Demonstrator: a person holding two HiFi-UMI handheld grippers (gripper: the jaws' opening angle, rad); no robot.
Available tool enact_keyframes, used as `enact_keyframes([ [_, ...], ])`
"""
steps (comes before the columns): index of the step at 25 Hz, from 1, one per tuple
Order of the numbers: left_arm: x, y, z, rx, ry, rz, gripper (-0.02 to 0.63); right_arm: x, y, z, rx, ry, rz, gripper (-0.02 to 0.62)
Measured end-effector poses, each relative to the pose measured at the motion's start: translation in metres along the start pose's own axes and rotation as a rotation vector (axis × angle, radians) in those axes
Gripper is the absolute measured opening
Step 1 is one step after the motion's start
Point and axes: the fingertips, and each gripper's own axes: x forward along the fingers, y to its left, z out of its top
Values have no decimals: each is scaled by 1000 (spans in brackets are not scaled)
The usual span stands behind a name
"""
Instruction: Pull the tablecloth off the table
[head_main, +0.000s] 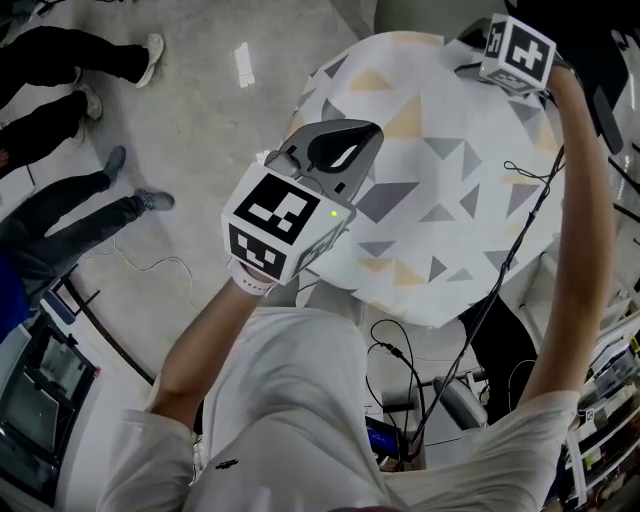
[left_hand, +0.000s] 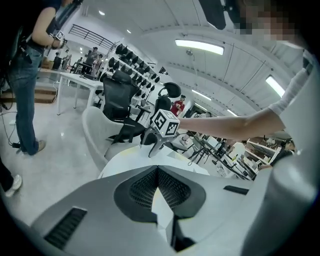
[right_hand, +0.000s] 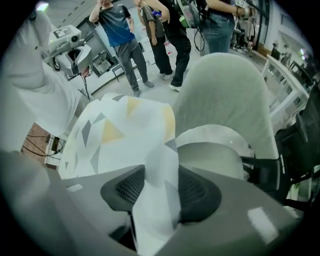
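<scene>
A round table is covered by a white tablecloth (head_main: 440, 150) printed with grey and yellow triangles. My left gripper (head_main: 352, 150) is at the table's near-left edge. In the left gripper view its jaws (left_hand: 158, 172) meet on a thin fold of the tablecloth (left_hand: 161, 205). My right gripper (head_main: 478, 62) reaches across to the far right edge. In the right gripper view a broad fold of the tablecloth (right_hand: 120, 135) fills the gap between its pads (right_hand: 157, 185), which touch it on both sides. Each gripper shows in the other's view: the right gripper (left_hand: 152, 145) and the left gripper (right_hand: 70, 50).
A thin black cable (head_main: 520, 180) runs over the cloth's right side, and more cables (head_main: 400, 370) lie under the near edge. A pale chair (right_hand: 235, 90) stands behind the far edge. People stand on the floor (head_main: 60, 60) at left. Shelving (head_main: 610, 400) crowds the right.
</scene>
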Motion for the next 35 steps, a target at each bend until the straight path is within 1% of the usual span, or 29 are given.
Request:
enact_keyframes([
  [2,-1,-5,0,4,-4,-2,8,-8,1,4,-26,-17,-59,151],
  [4,-2,-10,0,12,-5,-6,8,-14,7,9,-40,-17,-101,108],
  [7,-4,-19,1,22,-12,-14,7,-16,19,9,-68,21,-152,50],
  [10,-5,-26,3,31,-17,-21,8,-20,29,10,-79,15,-187,30],
  [16,-10,-36,14,27,-41,-23,8,-54,51,20,-42,-82,-196,14],
  [20,-19,-52,25,39,-60,-28,8,-89,73,28,-14,-140,-204,12],
  [22,-28,-70,22,50,-67,-32,8,-105,99,30,0,-172,-205,12],
  [26,-50,-130,-5,76,-73,-44,8,-128,185,20,16,-234,-226,12],
  [28,-59,-158,-11,95,-86,-55,8,-142,221,12,25,-258,-246,12],
  [31,-71,-187,-16,110,-98,-61,8,-162,262,11,31,-292,-257,12],
  [35,-88,-217,-20,143,-107,-63,8,-184,312,21,23,-318,-267,12],
])
